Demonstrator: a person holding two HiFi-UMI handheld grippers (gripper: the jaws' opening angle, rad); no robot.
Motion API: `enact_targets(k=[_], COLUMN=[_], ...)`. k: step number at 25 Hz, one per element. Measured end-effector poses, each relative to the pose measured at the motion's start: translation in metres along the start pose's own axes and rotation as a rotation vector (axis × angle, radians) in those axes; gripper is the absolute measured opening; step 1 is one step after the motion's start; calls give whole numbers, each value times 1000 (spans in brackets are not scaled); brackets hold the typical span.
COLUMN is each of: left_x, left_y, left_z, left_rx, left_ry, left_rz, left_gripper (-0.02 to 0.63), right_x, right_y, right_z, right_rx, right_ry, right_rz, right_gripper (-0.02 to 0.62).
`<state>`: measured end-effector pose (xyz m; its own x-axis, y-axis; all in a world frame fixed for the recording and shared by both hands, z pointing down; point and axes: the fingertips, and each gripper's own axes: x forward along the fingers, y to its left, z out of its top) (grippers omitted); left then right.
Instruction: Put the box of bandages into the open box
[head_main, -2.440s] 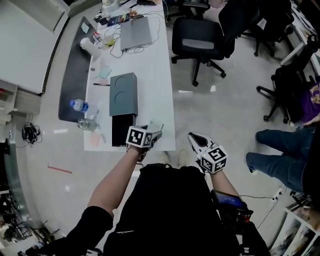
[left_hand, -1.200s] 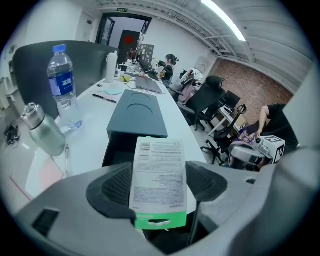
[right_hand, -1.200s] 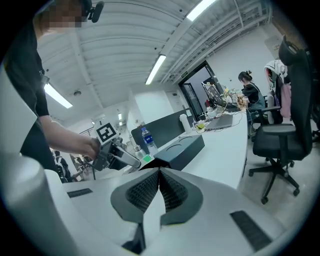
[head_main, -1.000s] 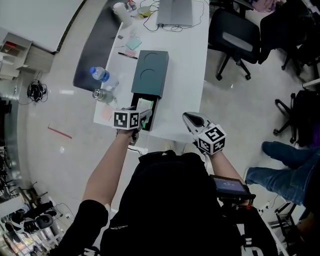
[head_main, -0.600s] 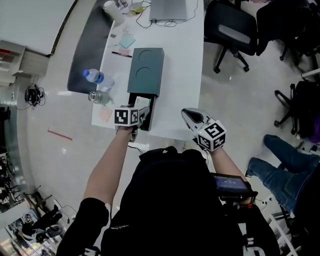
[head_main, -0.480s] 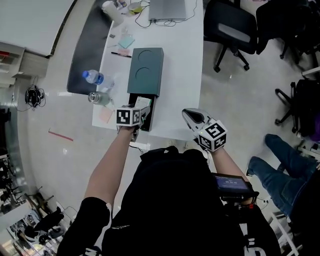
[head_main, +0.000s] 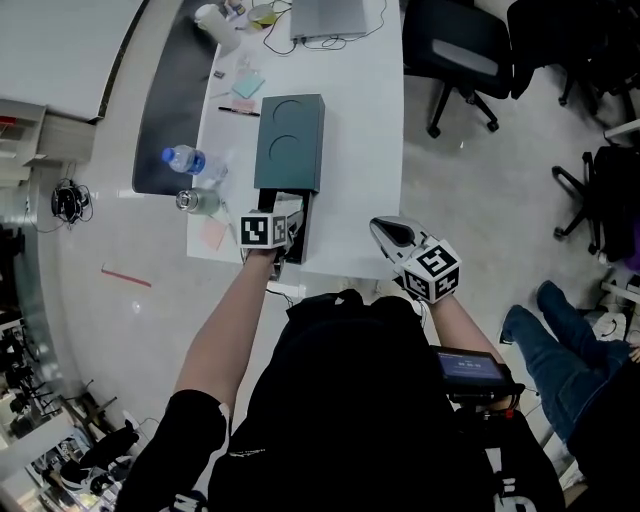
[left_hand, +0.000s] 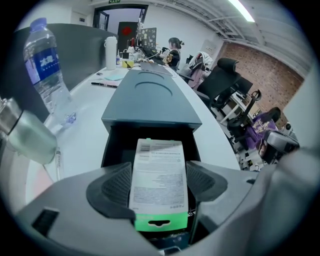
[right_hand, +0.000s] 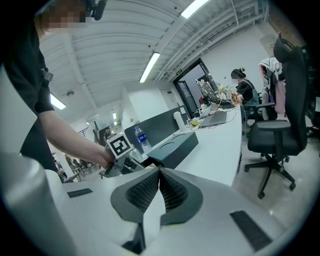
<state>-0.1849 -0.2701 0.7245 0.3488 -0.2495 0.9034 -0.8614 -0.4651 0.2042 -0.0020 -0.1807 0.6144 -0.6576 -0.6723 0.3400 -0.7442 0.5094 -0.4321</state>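
1. My left gripper (left_hand: 159, 186) is closed on the bandage box (left_hand: 159, 167). The jaws press on its two long sides, and its green end is nearest me.
2. The pack's far end is at the dark mouth of the open box (left_hand: 150, 105). I cannot tell whether any of it is inside yet.
3. My right gripper (right_hand: 159, 192) has its jaws pressed together on nothing. It hangs well to the right of the open box, off the table (head_main: 355, 150).
4. Risk: if I let go too soon, the pack could land on the open box's rim and tip back toward me. That mouth sits near the table's edge.
5. Risk: a tilted pack could catch on the lid above the mouth.
6. Risk: a push could slide the open box away, since nothing steadies it.
7. The table is white and smooth. A water bottle (left_hand: 47, 75) and a silver flask (left_hand: 25, 137) stand just left of the open box. A laptop (head_main: 325, 18) lies well beyond it.
8. The room is an office with a pale, glossy floor. A black chair (head_main: 450, 60) stands to the right of the open box.
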Motion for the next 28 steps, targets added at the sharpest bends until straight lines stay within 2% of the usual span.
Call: enact_targets(k=[4,12,19,28], left_x=[5,-3,-20,-53], left_y=[-2,3,-3,-19], left_z=[-8,-1,6,9], left_rx=[39,56,29,34], left_ry=[43,9,-78,-245], left_rz=[9,1,-13,-47], left_gripper=[345,361,374,373], right_x=[-4,-4,-11,-14], right_y=[0,5,10,17], right_z=[-2,-1,-4,-1], right_rx=[4,5,-4,-33], right_ry=[-6,-15,-13,-8], right_rz=[-12,-25,-15,7], right_gripper=[26,28,26,28])
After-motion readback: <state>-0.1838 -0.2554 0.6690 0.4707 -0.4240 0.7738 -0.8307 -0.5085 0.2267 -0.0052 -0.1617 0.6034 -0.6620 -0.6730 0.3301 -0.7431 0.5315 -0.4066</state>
